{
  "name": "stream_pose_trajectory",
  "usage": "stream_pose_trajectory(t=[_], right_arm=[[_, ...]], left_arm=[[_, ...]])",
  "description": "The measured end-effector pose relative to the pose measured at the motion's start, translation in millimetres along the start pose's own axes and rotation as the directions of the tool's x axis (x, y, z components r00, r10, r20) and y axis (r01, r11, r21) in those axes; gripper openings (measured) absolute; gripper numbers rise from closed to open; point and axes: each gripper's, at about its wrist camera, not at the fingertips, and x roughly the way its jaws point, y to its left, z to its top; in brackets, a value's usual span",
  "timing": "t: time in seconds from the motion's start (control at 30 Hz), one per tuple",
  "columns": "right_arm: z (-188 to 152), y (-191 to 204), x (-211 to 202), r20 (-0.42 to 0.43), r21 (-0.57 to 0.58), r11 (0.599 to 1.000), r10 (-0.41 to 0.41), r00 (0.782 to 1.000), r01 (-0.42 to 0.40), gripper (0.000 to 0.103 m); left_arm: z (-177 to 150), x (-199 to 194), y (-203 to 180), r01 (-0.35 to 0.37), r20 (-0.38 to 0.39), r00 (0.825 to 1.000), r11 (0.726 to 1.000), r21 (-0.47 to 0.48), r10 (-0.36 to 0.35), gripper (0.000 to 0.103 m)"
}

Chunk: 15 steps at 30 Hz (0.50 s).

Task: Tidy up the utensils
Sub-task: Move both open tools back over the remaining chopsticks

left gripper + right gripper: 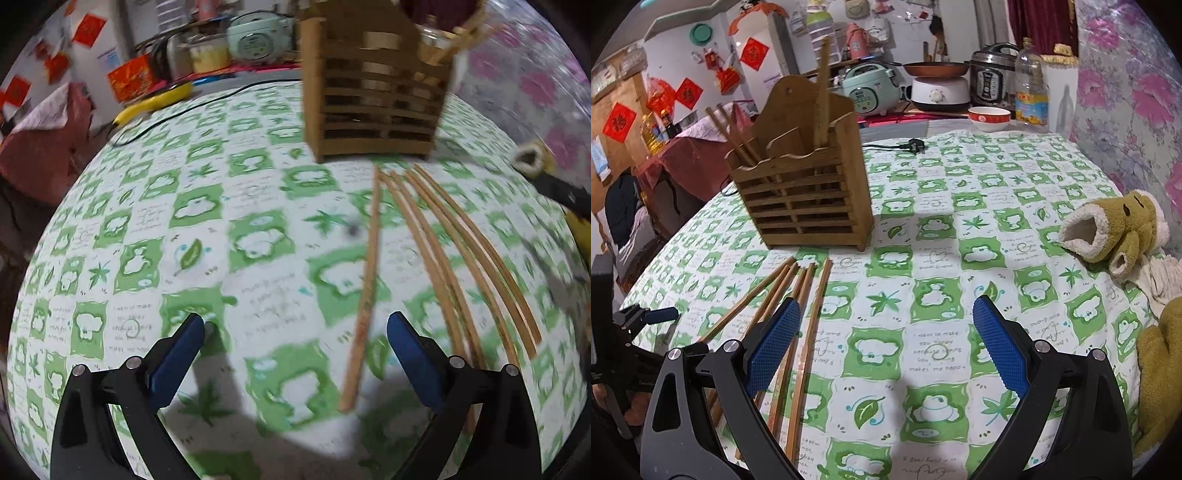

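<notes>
A slatted wooden utensil holder stands on the green-and-white tablecloth; it also shows in the left wrist view. It holds three chopsticks. Several wooden chopsticks lie on the cloth in front of it, also seen in the left wrist view. One chopstick lies apart, between my left gripper's fingers' line. My left gripper is open and empty just above the cloth. My right gripper is open and empty, its left finger over the loose chopsticks.
A green plush toy and a yellow-green plush item lie at the table's right edge. A black plug and cable lie behind the holder. A bowl, oil bottle and cookers stand at the back.
</notes>
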Motion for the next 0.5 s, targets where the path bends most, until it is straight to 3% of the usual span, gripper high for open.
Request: stream_pose_trajectory(t=[0.17,0.5], right_arm=[[-22,16,-5,-0.05,-0.07,0.996,0.05,0.998,-0.053,0.09],[-80,43,-28,-0.184,-0.243,0.963,0.071,0.98,-0.115,0.062]], left_arm=[[-8,-6,-17,-0.037,0.02,0.999,0.996,0.085,0.036,0.097],[-19,-12,-13,-0.033,0.009,0.999,0.996,0.078,0.033,0.097]])
